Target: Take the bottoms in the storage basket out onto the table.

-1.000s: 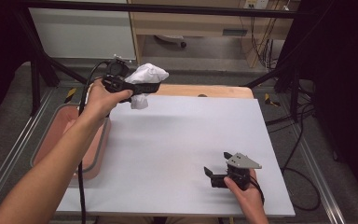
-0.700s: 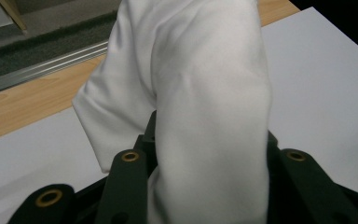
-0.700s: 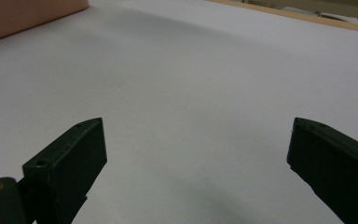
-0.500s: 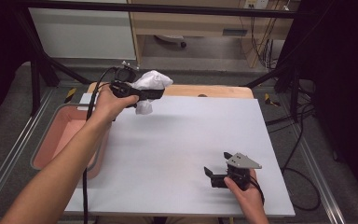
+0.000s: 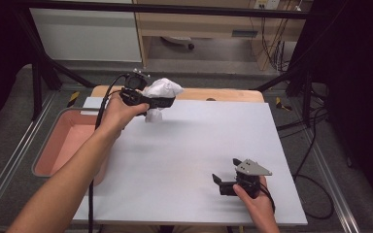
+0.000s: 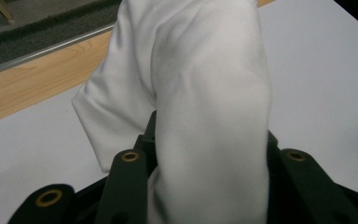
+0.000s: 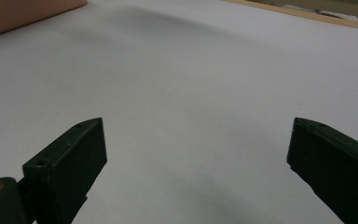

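The left gripper [image 5: 167, 103], a black two-jaw tool gripped in the person's left hand [image 5: 119, 110], had its jaws pinched on a crumpled white cloth [image 5: 161, 92]. In the left gripper view the white fabric [image 6: 200, 107] bulged up between the jaws and draped over them, so the pads themselves were hidden (the folds covered them completely). The cloth was carried in the air above the far left part of the pale grey worktop [image 5: 199, 145], near its far edge, with one lower end hanging down towards the surface; whether that end touched the worktop could not be told.

The right gripper [image 5: 217, 183], black with a grey three-cornered plate on top, sat low at the near right of the worktop in the person's right hand [image 5: 253, 196]. Its jaws stood spread wide with nothing between them, and in the right gripper view bare worktop [image 7: 191, 84] lay ahead of them.

A salmon-pink plastic tub [image 5: 70, 141] stood just beside the worktop's left edge, under the left forearm. A strip of light wooden board [image 5: 223, 94] showed along the far edge of the worktop, behind the cloth. Nothing lay on the surface between the two grippers, which were well apart.

The cloth was bunched rather than spread, so its long axis was loose: it ran roughly from the upper right bulge down to the hanging lower end, beyond the gripper's tips.
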Available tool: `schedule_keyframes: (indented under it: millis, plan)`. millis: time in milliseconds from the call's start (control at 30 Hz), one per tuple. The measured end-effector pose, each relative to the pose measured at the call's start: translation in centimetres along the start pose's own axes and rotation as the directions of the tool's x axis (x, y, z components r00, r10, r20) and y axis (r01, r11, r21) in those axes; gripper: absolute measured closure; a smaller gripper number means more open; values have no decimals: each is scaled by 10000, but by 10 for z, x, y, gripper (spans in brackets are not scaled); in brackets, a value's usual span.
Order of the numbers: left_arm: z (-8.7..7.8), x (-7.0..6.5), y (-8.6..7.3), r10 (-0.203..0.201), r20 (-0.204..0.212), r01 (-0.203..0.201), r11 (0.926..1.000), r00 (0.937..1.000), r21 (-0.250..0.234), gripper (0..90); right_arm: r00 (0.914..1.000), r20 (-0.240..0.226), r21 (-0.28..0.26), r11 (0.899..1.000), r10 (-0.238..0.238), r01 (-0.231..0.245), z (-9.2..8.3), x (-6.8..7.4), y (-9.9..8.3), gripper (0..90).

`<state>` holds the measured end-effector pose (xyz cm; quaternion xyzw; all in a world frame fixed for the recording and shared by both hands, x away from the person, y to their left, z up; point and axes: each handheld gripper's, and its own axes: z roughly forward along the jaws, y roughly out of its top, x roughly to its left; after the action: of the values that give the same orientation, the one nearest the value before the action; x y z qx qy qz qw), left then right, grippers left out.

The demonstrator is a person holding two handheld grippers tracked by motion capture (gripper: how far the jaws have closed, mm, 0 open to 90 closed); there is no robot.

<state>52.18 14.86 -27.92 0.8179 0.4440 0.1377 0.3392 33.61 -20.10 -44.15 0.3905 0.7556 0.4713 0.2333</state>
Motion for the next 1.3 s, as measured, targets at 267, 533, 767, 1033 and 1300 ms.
schedule_keyframes:
  millis: [267, 533, 767, 1033, 1300]
  plan:
    - [-6, -21, -7, 295, -23, -295, 9994, 9996, -154, 606, 9999, 146, -55, 10000, -56, 57, -2, -1, -1, 49]
    - [-2, -31, -15, 468, 22, -467, 9987, 9989, -198, 605, 9998, 171, -5, 10000, -45, 45, -2, 0, -1, 49]
    - [6, -38, -16, 607, 70, -606, 9981, 9981, -112, 605, 9998, 96, 85, 9998, -178, 177, 1, 2, -1, 49]
    - [17, -48, -18, 774, 85, -775, 9970, 9970, 20, 605, 9999, 104, 0, 9999, -122, 122, -2, 1, -1, 49]
    - [26, -54, -22, 870, 47, -871, 9962, 9962, 48, 604, 9998, 102, 36, 9999, -149, 148, -1, 1, -1, 48]
